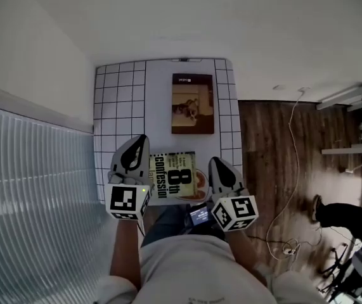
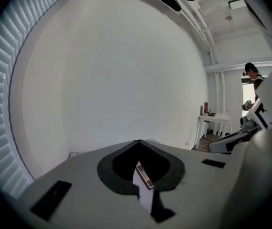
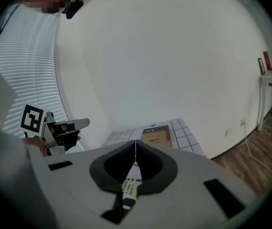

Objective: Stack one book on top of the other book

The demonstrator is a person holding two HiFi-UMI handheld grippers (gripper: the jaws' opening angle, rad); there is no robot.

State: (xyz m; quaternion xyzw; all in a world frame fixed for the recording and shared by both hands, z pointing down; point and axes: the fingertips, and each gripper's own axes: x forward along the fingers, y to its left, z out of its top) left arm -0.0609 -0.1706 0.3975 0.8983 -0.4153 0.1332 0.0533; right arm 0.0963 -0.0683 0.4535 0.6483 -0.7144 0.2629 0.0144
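Note:
Two books lie on the white gridded table [image 1: 120,100]. A brown-covered book [image 1: 192,103] rests flat at the far middle; it also shows in the right gripper view [image 3: 156,135]. A yellowish book printed "8th confession" [image 1: 174,175] lies at the near edge. My left gripper [image 1: 141,139] hovers at that book's left side, and my right gripper [image 1: 213,162] at its right side. Both are shut with nothing between the jaws. In the left gripper view the left gripper [image 2: 138,143] points at the wall. The right gripper [image 3: 136,143] shows a sliver of the yellowish book [image 3: 132,187] through its slit.
White blinds [image 1: 35,189] run along the left of the table, and a white wall stands behind it. Wooden floor [image 1: 276,157] with a loose cable [image 1: 293,170] lies to the right. A person's leg [image 1: 349,219] and a white shelf [image 1: 358,132] are farther right.

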